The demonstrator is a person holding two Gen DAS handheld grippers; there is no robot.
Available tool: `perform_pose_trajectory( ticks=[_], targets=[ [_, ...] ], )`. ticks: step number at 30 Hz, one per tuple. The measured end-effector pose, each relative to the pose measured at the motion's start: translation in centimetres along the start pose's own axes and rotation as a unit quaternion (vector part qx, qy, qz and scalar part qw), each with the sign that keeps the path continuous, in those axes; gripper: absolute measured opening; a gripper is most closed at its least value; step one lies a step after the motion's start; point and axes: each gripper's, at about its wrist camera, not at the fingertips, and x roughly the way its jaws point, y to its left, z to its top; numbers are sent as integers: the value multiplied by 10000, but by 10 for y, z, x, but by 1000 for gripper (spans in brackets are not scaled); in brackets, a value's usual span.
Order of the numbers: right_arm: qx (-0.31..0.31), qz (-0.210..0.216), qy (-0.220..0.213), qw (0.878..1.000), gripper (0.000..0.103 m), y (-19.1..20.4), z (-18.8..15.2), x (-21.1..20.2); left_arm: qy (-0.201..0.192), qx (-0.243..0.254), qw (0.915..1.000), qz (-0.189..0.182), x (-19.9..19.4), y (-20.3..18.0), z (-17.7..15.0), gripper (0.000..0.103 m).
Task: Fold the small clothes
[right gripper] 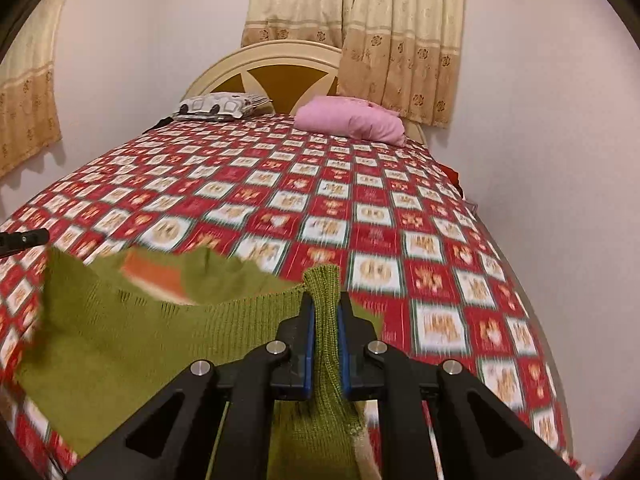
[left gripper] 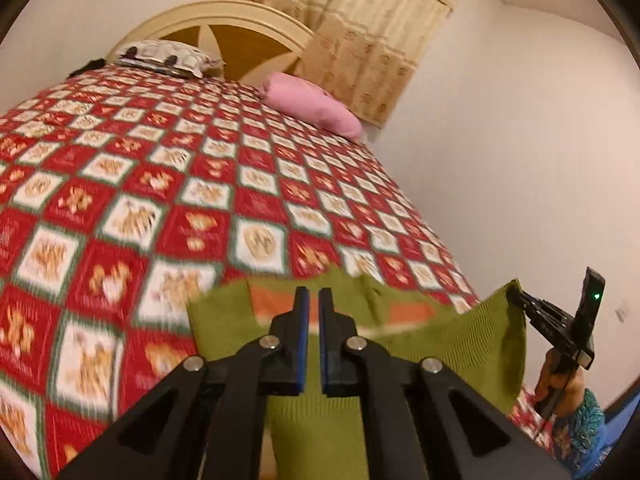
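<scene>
A small green knit sweater (left gripper: pixel 460 332) with an orange stripe hangs stretched between both grippers, above the checked bedspread (left gripper: pixel 160 200). My left gripper (left gripper: pixel 313 296) is shut, blue pads nearly touching, and the knit drops away beneath its fingers. My right gripper (right gripper: pixel 326 300) is shut on a bunched fold of the sweater (right gripper: pixel 120 340) that sticks up between its pads. From the left wrist, the right gripper (left gripper: pixel 514 294) pinches the sweater's right corner, with a hand (left gripper: pixel 560 384) on its handle. The left gripper's tip (right gripper: pixel 40 235) shows at the sweater's left corner.
The bed (right gripper: pixel 360 200) runs back to a cream headboard (right gripper: pixel 280 64). A pink pillow (right gripper: pixel 352 120) and a patterned pillow (right gripper: pixel 216 106) lie at its head. Beige curtains (right gripper: pixel 400 40) hang behind. A white wall (left gripper: pixel 520 160) borders the bed's right side.
</scene>
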Motion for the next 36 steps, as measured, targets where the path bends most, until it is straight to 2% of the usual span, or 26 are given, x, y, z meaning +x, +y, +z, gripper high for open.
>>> perform_pose_trajectory(
  ticks=[3,6,8,10,13,15,18,19,20,21,22,26,29,33,36],
  targets=[
    [-215,-213,43,9995,9,5,13,43,66,249,9993,261,24,-2,9,4],
    [-162,-254,300,9991,9,5,10,78,542,329,9974,336,42,3,6,6],
    [-81,-215,369,9991,9,4,4,86,893,465,9942,382,50,5,-4,16],
    [-81,-201,351,9991,9,5,-3,85,1154,625,9901,505,55,5,-17,38],
    [-46,-142,340,9993,9,4,-9,79,1437,810,9838,704,59,2,-38,50],
    [14,-88,311,9995,9,3,-11,74,1596,837,9802,820,62,1,-50,52],
    [56,-61,309,9995,9,2,-12,72,1739,831,9781,786,66,-1,-62,52],
    [55,-80,315,9995,9,2,-13,72,1697,895,9781,807,67,-3,-64,45],
    [62,-93,335,9994,9,2,-14,72,1647,992,9777,844,68,-6,-65,35],
    [81,-97,370,9992,9,2,-15,72,1623,1049,9773,872,69,-7,-65,16],
    [93,-106,384,9992,9,2,-16,72,1600,1052,9772,914,69,-7,-64,12],
    [109,-83,298,9995,9,-1,-11,63,1327,653,9872,592,55,-1,-43,9],
    [87,-126,159,9998,9,-5,1,60,970,401,9930,546,51,4,-19,9],
    [253,-189,209,9993,9,-14,16,81,693,233,9953,642,68,6,8,9],
    [195,-293,322,9989,9,-11,16,110,618,220,9938,895,95,8,17,9]
  ],
)
